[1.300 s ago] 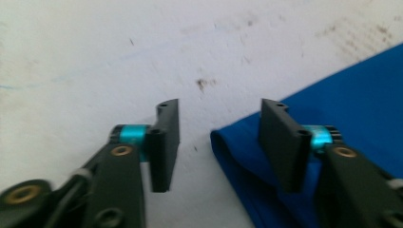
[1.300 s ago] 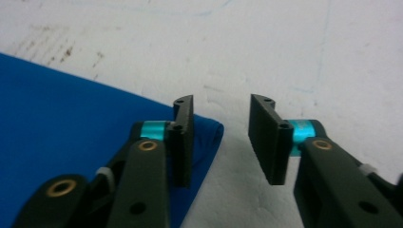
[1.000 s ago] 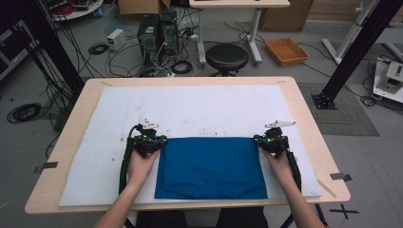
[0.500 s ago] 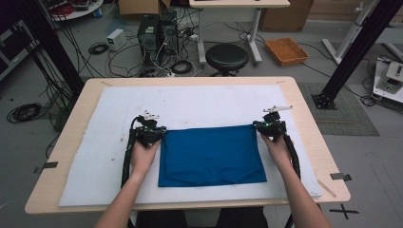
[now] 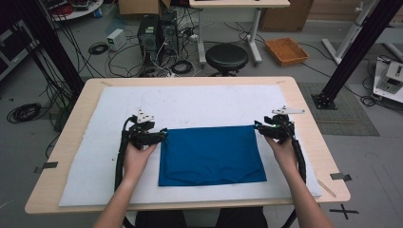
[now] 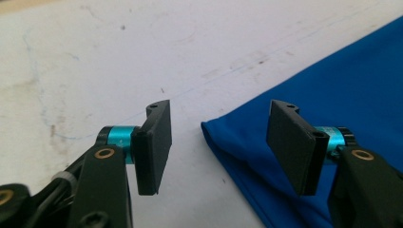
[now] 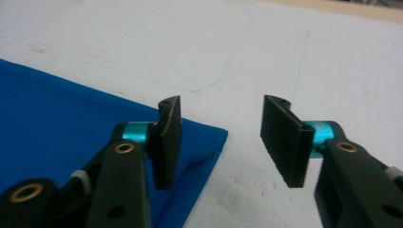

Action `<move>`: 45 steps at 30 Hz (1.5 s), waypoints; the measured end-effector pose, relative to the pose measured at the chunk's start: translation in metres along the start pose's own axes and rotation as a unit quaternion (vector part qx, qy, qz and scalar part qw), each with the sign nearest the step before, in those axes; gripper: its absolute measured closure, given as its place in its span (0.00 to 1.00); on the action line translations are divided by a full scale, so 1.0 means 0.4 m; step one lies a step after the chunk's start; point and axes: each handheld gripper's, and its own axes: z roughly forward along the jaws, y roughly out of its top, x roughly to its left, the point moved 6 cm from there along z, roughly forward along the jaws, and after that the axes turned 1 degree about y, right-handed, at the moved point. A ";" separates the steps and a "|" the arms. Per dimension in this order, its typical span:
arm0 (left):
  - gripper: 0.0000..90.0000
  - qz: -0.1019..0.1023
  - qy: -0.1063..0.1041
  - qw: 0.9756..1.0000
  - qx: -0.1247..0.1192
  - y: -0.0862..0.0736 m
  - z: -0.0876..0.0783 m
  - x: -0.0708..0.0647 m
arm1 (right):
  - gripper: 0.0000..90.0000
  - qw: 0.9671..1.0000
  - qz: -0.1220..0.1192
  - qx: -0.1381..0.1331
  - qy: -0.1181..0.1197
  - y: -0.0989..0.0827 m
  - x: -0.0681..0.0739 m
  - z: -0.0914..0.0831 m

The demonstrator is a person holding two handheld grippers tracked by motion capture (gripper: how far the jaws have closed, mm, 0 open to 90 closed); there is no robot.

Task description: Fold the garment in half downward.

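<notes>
- High view: since the earlier frame you've carried the blue cloth (image 5: 210, 155) farther up the white mat (image 5: 199, 102); your left gripper (image 5: 159, 137) sits at its 10 o'clock corner, right gripper (image 5: 259, 127) at 2 o'clock; stool (image 5: 226, 57) and cables beyond the table (image 5: 304, 107)
- Left gripper view: jaws spread, cloth corner between them, ungripped
- Right gripper view: jaws apart, straddling the cloth corner

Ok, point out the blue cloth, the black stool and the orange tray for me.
blue cloth (image 5: 211, 154), high view, middle of its flat top surface.
black stool (image 5: 226, 57), high view, centre of the round seat.
orange tray (image 5: 286, 50), high view, inside of its shallow bottom, on the floor.
</notes>
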 end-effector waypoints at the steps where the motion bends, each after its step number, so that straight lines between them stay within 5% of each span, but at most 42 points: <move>1: 0.43 0.005 0.000 1.000 -0.007 -0.002 -0.015 -0.003 | 0.53 1.000 0.000 -0.009 0.001 -0.003 0.004 -0.017; 6: 0.40 0.015 0.000 0.999 -0.034 -0.012 -0.061 -0.003 | 0.47 0.999 0.008 -0.041 0.008 -0.029 0.010 -0.081; 12: 0.37 0.007 0.005 0.999 -0.051 -0.018 -0.076 0.012 | 0.44 0.999 0.019 -0.050 0.009 -0.041 -0.004 -0.104; 45: 0.37 0.012 0.008 0.999 -0.048 -0.031 -0.089 0.010 | 0.42 0.998 0.012 -0.058 0.005 -0.041 -0.011 -0.111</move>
